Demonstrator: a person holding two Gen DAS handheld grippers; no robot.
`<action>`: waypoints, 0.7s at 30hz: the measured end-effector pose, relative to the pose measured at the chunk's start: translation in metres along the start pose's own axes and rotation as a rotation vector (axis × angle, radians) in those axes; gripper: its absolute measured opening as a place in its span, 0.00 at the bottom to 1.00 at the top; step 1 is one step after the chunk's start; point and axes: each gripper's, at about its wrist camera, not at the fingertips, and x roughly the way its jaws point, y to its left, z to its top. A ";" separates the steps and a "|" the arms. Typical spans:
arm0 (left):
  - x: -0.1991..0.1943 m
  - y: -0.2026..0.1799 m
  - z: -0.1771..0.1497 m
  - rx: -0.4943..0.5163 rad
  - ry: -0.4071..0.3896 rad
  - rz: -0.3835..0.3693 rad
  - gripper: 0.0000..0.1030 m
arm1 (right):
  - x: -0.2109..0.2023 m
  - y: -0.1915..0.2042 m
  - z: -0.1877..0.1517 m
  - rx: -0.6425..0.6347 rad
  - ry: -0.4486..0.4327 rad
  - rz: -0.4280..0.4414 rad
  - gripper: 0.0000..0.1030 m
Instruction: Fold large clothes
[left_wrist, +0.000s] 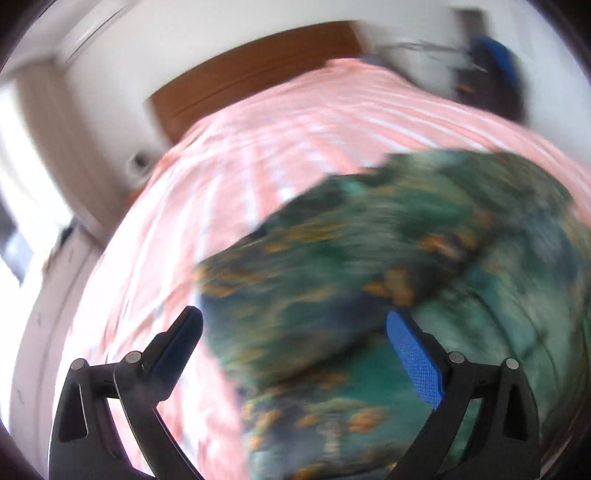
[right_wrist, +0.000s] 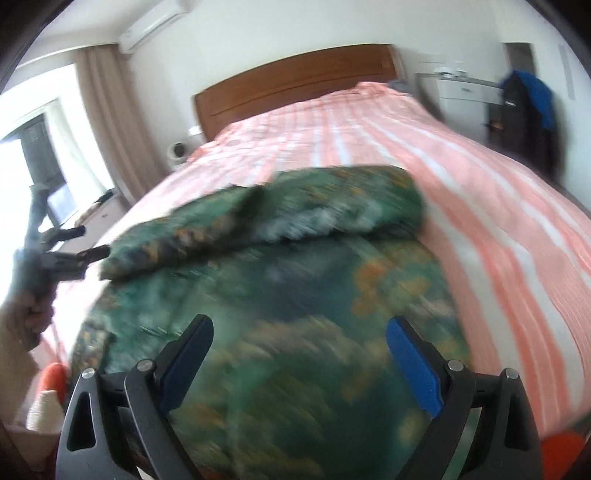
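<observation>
Right wrist: green printed garment (right_wrist: 280, 280) lies folded on striped bedspread (right_wrist: 480, 192).

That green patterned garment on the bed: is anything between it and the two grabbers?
Nothing visible. The green garment lies on the pink bedspread, with the open right gripper just above it and the open left gripper at its edge.

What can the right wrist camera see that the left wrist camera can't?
Only the right wrist view shows the person's hand holding the left gripper beside the garment's folded-over edge, the air conditioner on the wall, and the right gripper with its jaws open. Only the left wrist view looks along the left gripper's own open fingers. Both show the green patterned garment lying on the pink striped bedspread, and the wooden headboard.
</observation>
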 end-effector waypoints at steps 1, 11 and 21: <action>0.004 0.017 -0.005 -0.057 0.020 0.019 0.97 | 0.006 0.006 0.008 -0.003 0.017 0.034 0.91; -0.023 0.074 -0.075 -0.263 0.073 0.066 0.97 | 0.163 0.044 0.101 0.195 0.242 0.229 0.90; -0.046 0.100 -0.122 -0.393 0.091 0.070 0.97 | 0.188 0.058 0.120 0.076 0.150 0.011 0.27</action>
